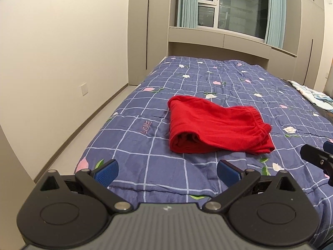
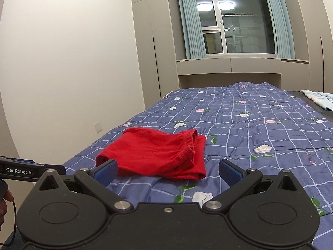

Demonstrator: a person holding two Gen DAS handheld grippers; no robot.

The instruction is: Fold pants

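Left gripper [image 1: 167,171] and right gripper [image 2: 168,171] both hang w/ jaws wide apart, nothing btwn the blue pads [image 1: 106,171], just above the near end of the bed [image 1: 145,156]. Red pants [image 1: 218,128] lie folded in a compact bundle on the blue checked quilt [image 2: 260,129] just beyond the grippers, not touching either, waistband toward the right. Farther back: pale cloth [image 2: 318,100] at bed's right edge, then cabinets [image 2: 229,66] and a curtained window [image 2: 239,20].
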